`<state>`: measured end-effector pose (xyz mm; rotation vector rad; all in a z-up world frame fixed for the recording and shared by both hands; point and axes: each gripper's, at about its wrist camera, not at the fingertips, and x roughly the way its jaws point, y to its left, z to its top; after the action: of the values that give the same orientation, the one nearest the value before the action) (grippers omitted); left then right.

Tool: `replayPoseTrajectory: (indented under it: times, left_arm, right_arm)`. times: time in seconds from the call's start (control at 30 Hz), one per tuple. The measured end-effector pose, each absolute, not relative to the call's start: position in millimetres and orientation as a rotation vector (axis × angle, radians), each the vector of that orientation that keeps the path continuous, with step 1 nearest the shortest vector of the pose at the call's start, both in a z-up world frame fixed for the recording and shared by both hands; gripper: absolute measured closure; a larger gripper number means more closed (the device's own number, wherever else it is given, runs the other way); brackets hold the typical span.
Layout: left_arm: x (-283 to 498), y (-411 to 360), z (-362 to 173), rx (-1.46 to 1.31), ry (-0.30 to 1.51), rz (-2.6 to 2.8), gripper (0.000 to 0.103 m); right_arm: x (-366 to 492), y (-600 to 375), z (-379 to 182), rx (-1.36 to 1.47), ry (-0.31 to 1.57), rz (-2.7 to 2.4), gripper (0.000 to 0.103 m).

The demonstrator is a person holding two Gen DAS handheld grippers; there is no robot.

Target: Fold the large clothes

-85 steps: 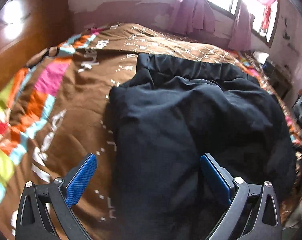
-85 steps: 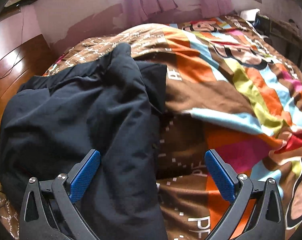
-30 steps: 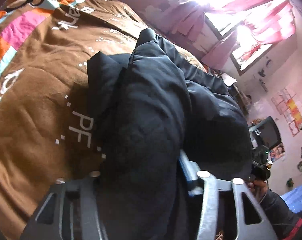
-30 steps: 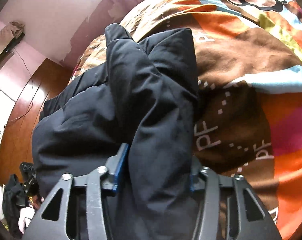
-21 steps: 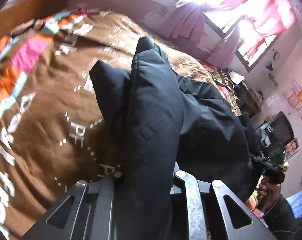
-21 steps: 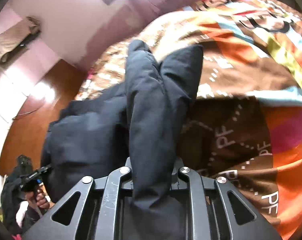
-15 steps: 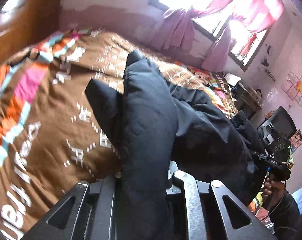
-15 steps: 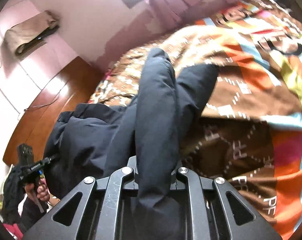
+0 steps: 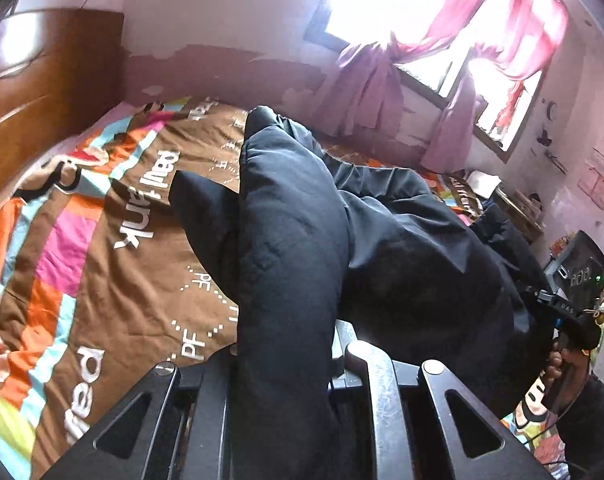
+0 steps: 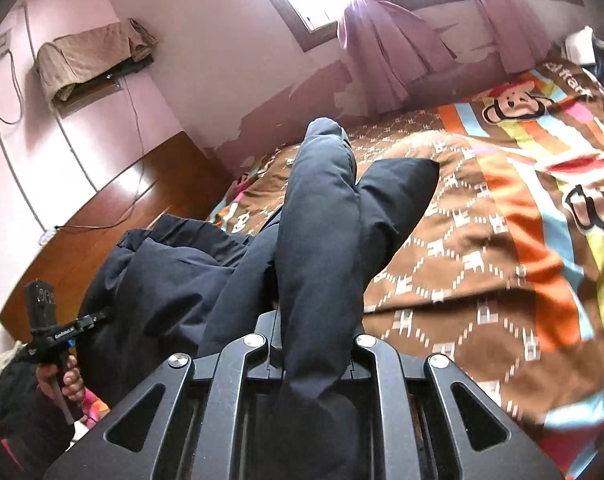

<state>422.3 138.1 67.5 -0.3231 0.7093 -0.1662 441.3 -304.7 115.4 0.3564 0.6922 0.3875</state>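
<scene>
The left gripper (image 9: 285,344) is clenched on a thick ridge of the black padded jacket (image 9: 402,264), and the right gripper (image 10: 314,344) is clenched on another ridge of the same garment; in both views the padded cloth fills the space between the jaws. The jacket is on the colourful blanket (image 9: 101,264) of the bed, with its near edge raised off it. By my judgement the fold is only begun: the edge is taken up, but it is not yet carried over and laid down, and the smoothing is left to do. In the left wrist view the raised ridge runs from 6 o'clock up to 12 o'clock, its tip toward the pink curtains (image 9: 366,92). In the right wrist view the long axis is the same, 6 to 12, and the loose bulk hangs toward 9 o'clock
</scene>
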Motion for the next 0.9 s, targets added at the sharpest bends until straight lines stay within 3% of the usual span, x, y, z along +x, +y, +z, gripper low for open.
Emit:
replayPoseTrajectory:
  times: [0.27, 0.37, 0.4, 0.47, 0.5, 0.53, 0.63, 0.9]
  left_arm:
    - [468, 133, -8, -0.333, 0.817, -0.083, 0.086]
    - [465, 134, -9, -0.335, 0.823, -0.076, 0.079]
    - [465, 134, -9, -0.327, 0.831, -0.061, 0.073]
    - [465, 134, -10, -0.314, 0.855, -0.026, 0.062]
    - [466, 135, -11, -0.316, 0.871, -0.002, 0.051]
    - [465, 137, -12, -0.324, 0.885, 0.028, 0.042]
    - [457, 143, -12, -0.359, 0.862, 0.107, 0.021]
    - [428, 138, 11, -0.359, 0.776, 0.155, 0.012]
  right_arm:
    - [483, -290, 58, 0.252, 0.821, 0.236, 0.088]
    - [483, -305, 50, 0.288, 0.819, 0.192, 0.080]
    - [482, -310, 49, 0.302, 0.819, 0.173, 0.078]
    - [482, -317, 45, 0.313, 0.823, 0.142, 0.060]
    - [481, -319, 44, 0.310, 0.819, 0.119, 0.051]
    - [478, -320, 44, 0.301, 0.811, 0.100, 0.036]
    - [471, -324, 49, 0.257, 0.746, 0.036, 0.017]
    - [448, -323, 79, 0.205, 0.657, 0.033, 0.004]
